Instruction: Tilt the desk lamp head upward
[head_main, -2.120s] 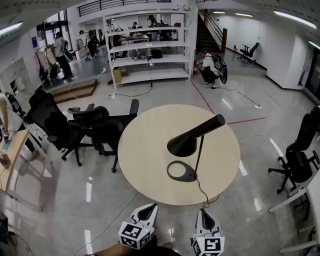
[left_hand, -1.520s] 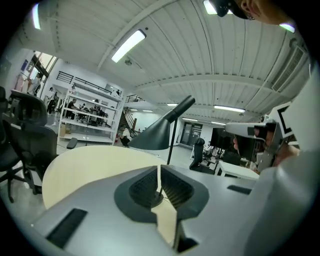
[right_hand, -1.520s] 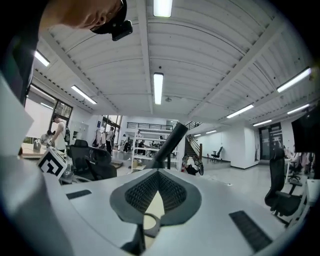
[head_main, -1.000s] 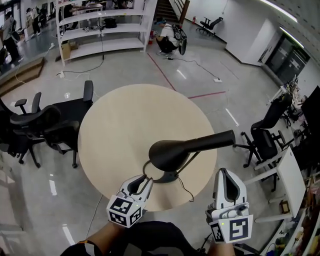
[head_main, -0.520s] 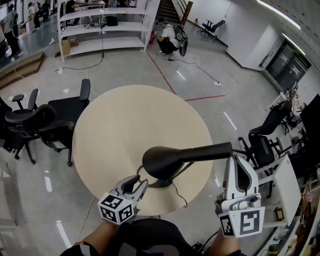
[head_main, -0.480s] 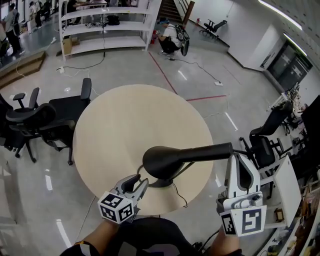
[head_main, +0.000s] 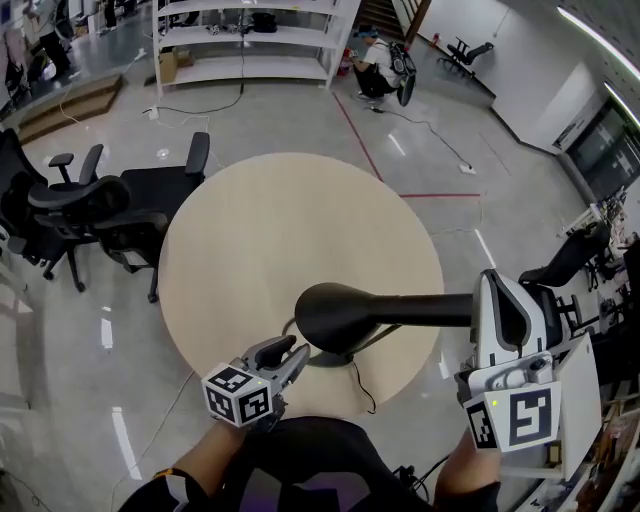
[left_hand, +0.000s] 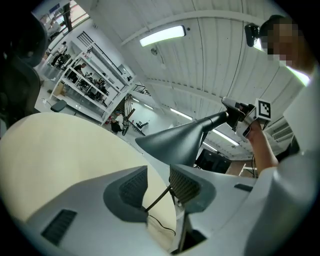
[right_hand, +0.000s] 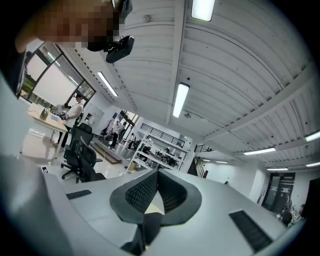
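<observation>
A black desk lamp stands near the front edge of the round beige table (head_main: 280, 230). Its cone-shaped head (head_main: 345, 315) lies nearly level in the head view, with the narrow end pointing right. My right gripper (head_main: 492, 300) is shut on that narrow end, which shows as a dark piece between the pads (right_hand: 145, 192). My left gripper (head_main: 292, 355) hovers open by the lamp base (head_main: 322, 357). In the left gripper view the thin stem (left_hand: 157, 196) shows through the gap between the jaws, touching neither, and the lamp head (left_hand: 180, 142) hangs above.
The lamp's cord (head_main: 362, 388) trails off the table's front edge. Black office chairs (head_main: 100, 215) crowd the table's left side and another chair (head_main: 575, 260) stands to the right. White shelving (head_main: 250, 40) and a crouching person (head_main: 385, 65) are far behind.
My right gripper has risen from below the table's edge to the narrow end of the lamp head. The left gripper stays by the base, its jaws now wider apart.
</observation>
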